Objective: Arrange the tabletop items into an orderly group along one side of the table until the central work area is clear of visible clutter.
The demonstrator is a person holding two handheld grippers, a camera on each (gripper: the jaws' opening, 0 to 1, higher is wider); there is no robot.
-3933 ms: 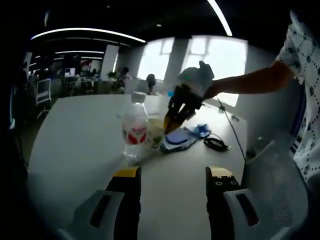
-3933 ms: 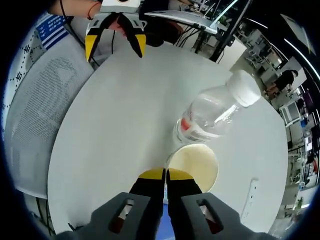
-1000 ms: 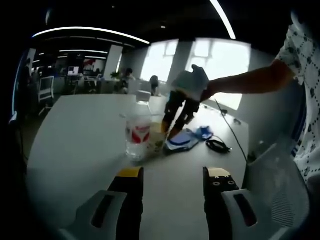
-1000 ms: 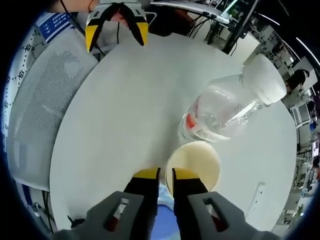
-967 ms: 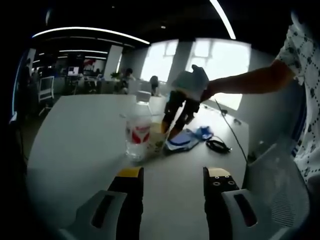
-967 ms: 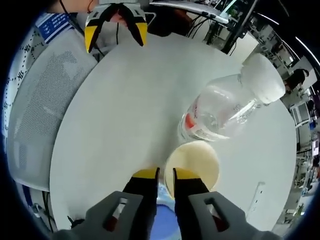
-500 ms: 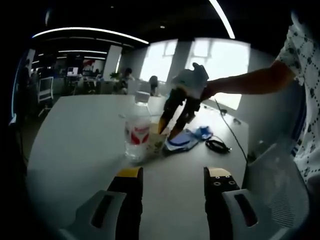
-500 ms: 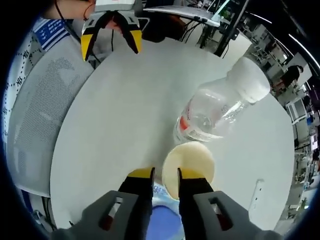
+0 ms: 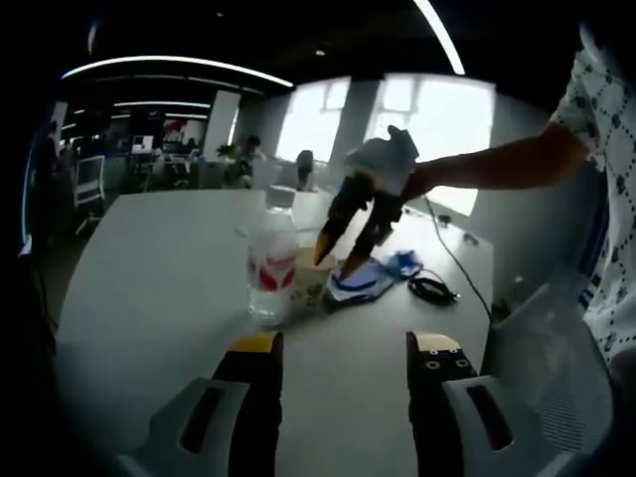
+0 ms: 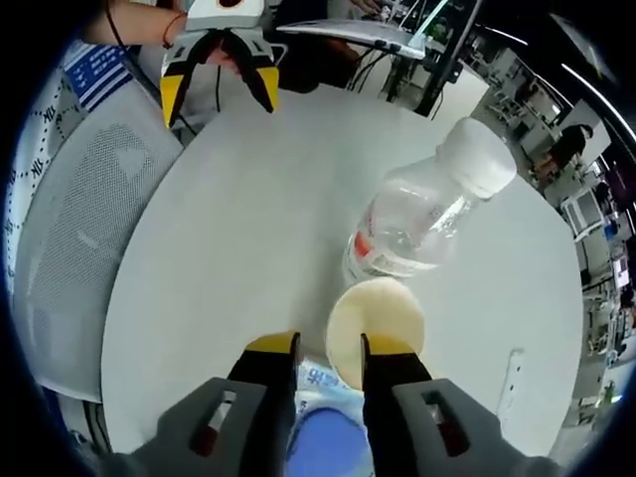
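The white table (image 9: 149, 268) I'm working at is the biggest thing here, with a grey mesh chair (image 10: 70, 248) pulled up at its near edge beside me. On it stands a clear plastic water bottle (image 9: 271, 266) with a red label and a white cap, upright, and just right of it, touching or nearly so, a cream paper cup (image 10: 376, 329). Right of the cup lies a flat blue-and-white packet (image 9: 356, 282); a little farther right is a crumpled blue thing (image 9: 403, 262) I can't make out, then a coiled black cable (image 9: 430, 286).

My right gripper (image 9: 347, 263) hangs tip-down over the near rim of the cup and the packet's edge, its yellow-tipped jaws parted a little with nothing pinched between them; in the right gripper view (image 10: 329, 348) the gap sits over the cup's rim.

My left gripper (image 9: 344, 348) is held well back over bare table, jaws spread wide and holding nothing.
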